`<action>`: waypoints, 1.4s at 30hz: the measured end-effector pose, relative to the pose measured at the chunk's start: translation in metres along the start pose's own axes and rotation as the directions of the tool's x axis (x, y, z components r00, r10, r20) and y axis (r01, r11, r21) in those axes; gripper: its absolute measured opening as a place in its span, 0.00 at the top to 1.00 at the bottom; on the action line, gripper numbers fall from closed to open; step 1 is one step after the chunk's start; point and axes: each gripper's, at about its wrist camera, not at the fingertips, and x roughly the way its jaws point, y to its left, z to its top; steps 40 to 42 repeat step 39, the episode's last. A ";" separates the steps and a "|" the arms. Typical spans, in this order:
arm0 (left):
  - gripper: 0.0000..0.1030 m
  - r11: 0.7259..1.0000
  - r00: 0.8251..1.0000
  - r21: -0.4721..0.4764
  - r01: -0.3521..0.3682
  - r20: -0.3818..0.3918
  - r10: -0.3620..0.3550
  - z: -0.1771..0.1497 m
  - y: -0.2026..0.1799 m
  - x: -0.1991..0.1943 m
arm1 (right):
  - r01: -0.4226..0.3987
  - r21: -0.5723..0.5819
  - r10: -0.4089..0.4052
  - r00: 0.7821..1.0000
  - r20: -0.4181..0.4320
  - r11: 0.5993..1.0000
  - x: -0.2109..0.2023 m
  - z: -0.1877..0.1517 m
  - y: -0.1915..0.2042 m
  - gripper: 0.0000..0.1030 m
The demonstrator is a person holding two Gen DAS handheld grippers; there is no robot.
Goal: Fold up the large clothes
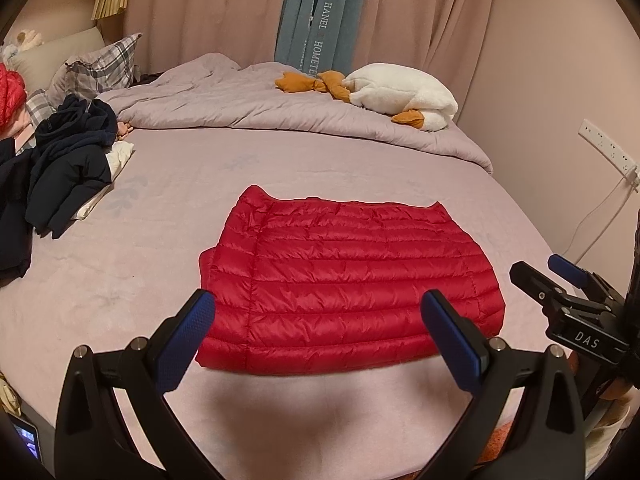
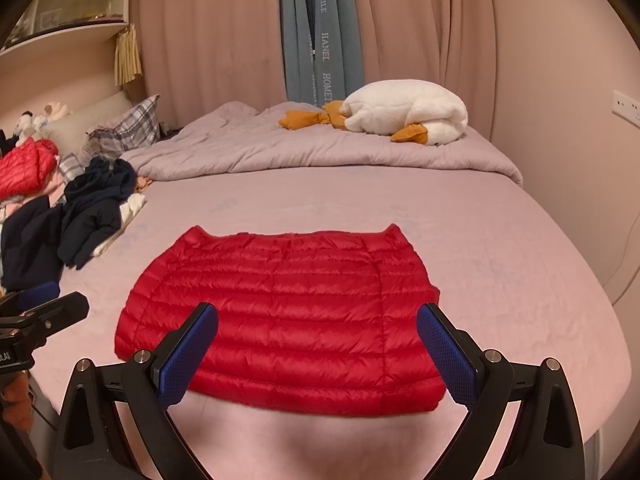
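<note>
A red quilted down jacket lies folded into a flat rectangle on the pink bed sheet, near the front edge. My left gripper hovers open just in front of it, blue pads wide apart with nothing between them. My right gripper is open too, held above the jacket's near edge. In the left wrist view the right gripper shows at the far right. In the right wrist view the left gripper shows at the far left.
A pile of dark navy clothes and another red jacket lie at the bed's left. A grey duvet and a white goose plush sit at the back. Curtains hang behind; a wall socket strip is on the right.
</note>
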 end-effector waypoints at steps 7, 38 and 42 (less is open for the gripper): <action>0.00 1.000 1.000 -0.002 0.001 0.002 -0.001 -0.001 0.001 -0.002 | 0.008 0.003 -0.008 1.000 -0.011 1.000 0.000 -0.004 0.000 0.04; 0.00 1.000 1.000 -0.010 -0.009 0.007 0.009 0.000 0.005 -0.006 | 0.014 -0.011 -0.014 1.000 -0.015 1.000 0.003 0.000 0.001 0.04; 0.00 1.000 1.000 -0.010 -0.007 0.006 0.007 0.001 0.005 -0.006 | 0.015 -0.011 -0.016 1.000 -0.015 1.000 0.004 0.000 0.001 0.04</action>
